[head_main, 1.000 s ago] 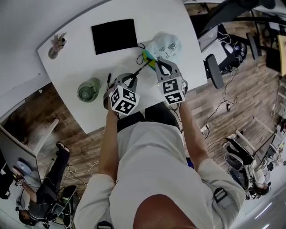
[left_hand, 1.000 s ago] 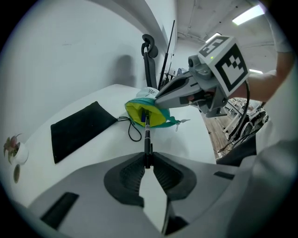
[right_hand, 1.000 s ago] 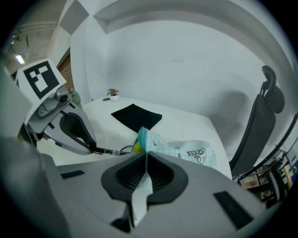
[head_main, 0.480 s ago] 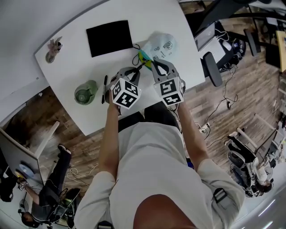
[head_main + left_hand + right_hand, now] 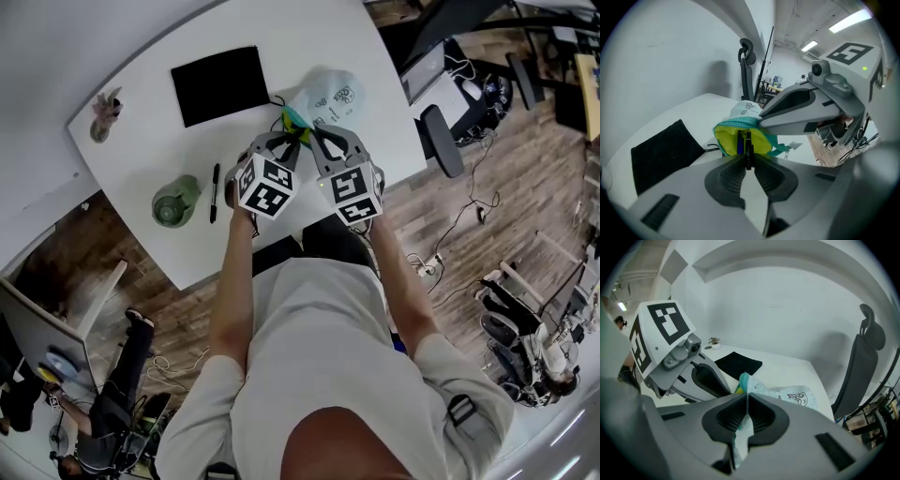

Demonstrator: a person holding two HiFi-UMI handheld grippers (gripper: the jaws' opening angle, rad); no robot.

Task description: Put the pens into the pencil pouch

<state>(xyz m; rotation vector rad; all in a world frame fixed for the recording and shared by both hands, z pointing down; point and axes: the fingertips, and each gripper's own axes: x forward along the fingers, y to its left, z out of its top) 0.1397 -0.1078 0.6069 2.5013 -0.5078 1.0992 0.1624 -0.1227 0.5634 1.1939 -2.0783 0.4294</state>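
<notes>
The pencil pouch (image 5: pixel 330 94) is pale blue with a teal rim and yellow lining (image 5: pixel 761 140), and lies on the white table (image 5: pixel 141 150). My right gripper (image 5: pixel 746 397) is shut on its rim fabric and holds the mouth open. My left gripper (image 5: pixel 749 159) is shut on a black pen (image 5: pixel 748 143) whose tip points into the open mouth. A blue pen (image 5: pixel 739 144) lies inside the pouch beside it. In the head view both grippers meet at the pouch mouth, left gripper (image 5: pixel 292 142) beside right gripper (image 5: pixel 310 133). Another black pen (image 5: pixel 215 192) lies on the table to the left.
A flat black cloth case (image 5: pixel 220 84) lies behind the grippers. A green round object (image 5: pixel 176 200) stands near the front left edge, and a small pink figure (image 5: pixel 103 103) at the far left. An office chair (image 5: pixel 436 141) stands right of the table.
My left gripper has carried the black pen rightwards up to the pouch mouth. The right gripper has kept its hold on the pouch rim.
</notes>
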